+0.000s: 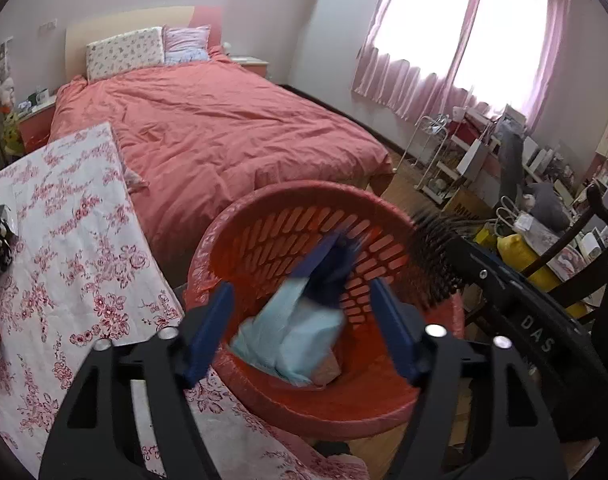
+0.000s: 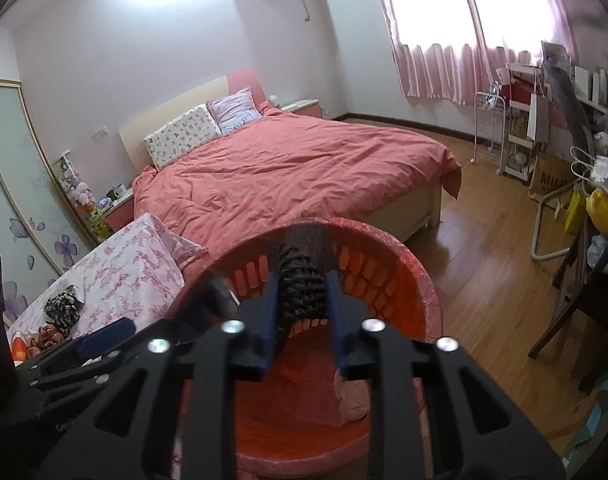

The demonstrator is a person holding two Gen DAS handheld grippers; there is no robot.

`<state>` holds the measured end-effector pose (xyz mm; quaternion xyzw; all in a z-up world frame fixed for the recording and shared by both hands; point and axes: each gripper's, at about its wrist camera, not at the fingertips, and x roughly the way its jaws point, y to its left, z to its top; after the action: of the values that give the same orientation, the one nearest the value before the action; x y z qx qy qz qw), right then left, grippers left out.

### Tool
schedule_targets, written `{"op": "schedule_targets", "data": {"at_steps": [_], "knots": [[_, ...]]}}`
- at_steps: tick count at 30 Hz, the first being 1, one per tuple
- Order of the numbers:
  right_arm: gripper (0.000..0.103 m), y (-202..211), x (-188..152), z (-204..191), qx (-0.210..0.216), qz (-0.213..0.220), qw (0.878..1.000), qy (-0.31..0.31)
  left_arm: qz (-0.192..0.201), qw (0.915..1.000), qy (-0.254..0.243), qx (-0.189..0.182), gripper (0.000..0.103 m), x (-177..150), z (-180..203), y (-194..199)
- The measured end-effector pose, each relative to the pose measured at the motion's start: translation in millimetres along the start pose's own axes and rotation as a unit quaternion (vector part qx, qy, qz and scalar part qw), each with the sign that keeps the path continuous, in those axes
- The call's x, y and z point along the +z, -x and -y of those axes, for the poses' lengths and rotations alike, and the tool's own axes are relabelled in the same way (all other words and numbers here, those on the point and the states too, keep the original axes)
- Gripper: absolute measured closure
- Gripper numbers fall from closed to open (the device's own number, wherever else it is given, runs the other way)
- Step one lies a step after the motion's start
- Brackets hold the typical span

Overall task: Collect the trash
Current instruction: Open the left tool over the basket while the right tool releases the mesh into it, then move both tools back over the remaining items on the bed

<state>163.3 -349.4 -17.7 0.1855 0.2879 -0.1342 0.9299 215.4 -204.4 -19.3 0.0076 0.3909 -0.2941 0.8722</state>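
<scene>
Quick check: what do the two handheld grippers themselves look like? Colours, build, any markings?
Both match: matte black frames with triangular cut-outs, silver round bolt heads at the pivots, and flat blue jaws. Left gripper, right gripper. In the left wrist view the right gripper's black body carries white lettering reading "DAS". No cables, sleeves or hands show.

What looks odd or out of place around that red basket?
The red basket looks tilted toward the cameras, not upright. A blurred light blue bundle shows inside it, between the open left gripper fingers. The right gripper pinches a dark braided item over the rim. Nothing seems spilled.
</scene>
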Motion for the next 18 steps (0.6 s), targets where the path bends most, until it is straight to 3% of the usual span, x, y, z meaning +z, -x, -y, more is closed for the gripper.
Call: {"op": "schedule_targets", "data": {"at_steps": [11, 18], "knots": [[0.057, -0.2, -7.2, -4.2, -0.02, -0.006, 1.0, 0.008, -0.01, 0.9987, 0.014, 0.047, 0.028, -12.2, -28.0, 13.2], [0.053, 11.0, -12.4, -40.6, 0.0, -0.007, 0.999, 0.038, 0.007, 0.9949, 0.034, 0.094, 0.028, -23.1, -63.1, 50.1]]}}
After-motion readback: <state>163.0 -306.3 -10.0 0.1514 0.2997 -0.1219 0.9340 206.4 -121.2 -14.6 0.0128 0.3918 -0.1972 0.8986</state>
